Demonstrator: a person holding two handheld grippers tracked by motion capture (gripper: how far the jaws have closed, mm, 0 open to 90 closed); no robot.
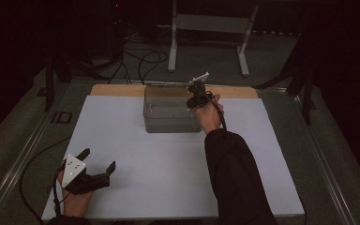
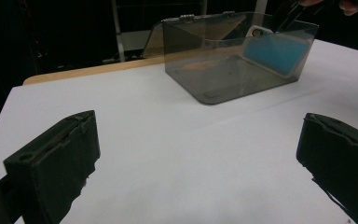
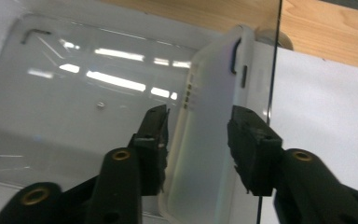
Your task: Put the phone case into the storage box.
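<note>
White table – phone case btwn open right hand-held gripper jaws.

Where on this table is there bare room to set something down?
The white table top is bare between the left gripper and the clear box, and left of the box. It is crowded at the box's right wall, where the right gripper straddles a phone case.

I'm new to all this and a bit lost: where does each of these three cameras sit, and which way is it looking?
High view: above the person's side, looking forward and down on the table; forearms, left gripper, right gripper.
Left gripper view: low over the table, looking across at the clear box; its own jaws.
Right gripper view: above the box, looking down at the phone case; its own parted jaws.
Shared: both gripper views show the case inside the box.
</note>
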